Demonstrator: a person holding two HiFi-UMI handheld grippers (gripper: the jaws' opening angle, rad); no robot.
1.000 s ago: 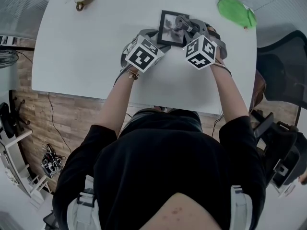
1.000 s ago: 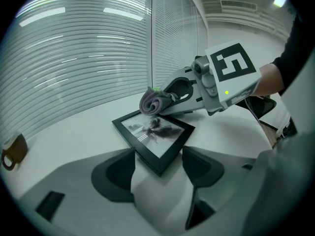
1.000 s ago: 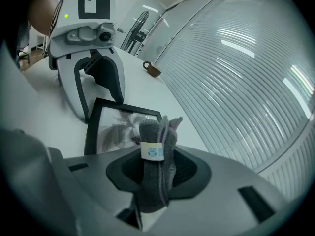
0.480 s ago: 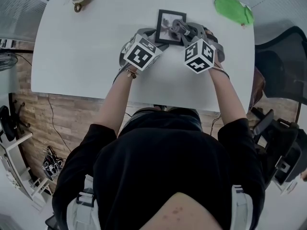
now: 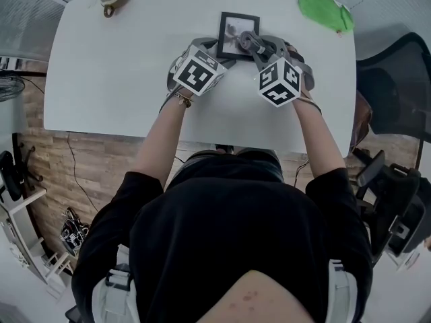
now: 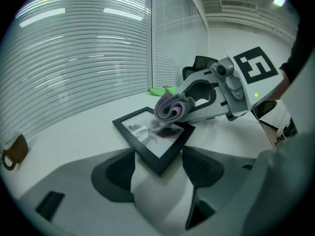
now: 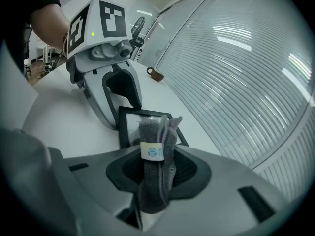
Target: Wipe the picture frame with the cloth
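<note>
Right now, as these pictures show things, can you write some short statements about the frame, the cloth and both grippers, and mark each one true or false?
1. The right gripper grips the grey cloth. True.
2. The picture frame stands upright. False: it lies flat on the table.
3. The left gripper holds a second cloth. False: its jaws stand apart, on either side of the frame's corner.
4. A green cloth lies near the table's far right corner. True.

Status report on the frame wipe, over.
Right gripper shut on cloth, cloth on picture frame glass. Left gripper open, straddling frame's near corner. Nothing blocking.
</note>
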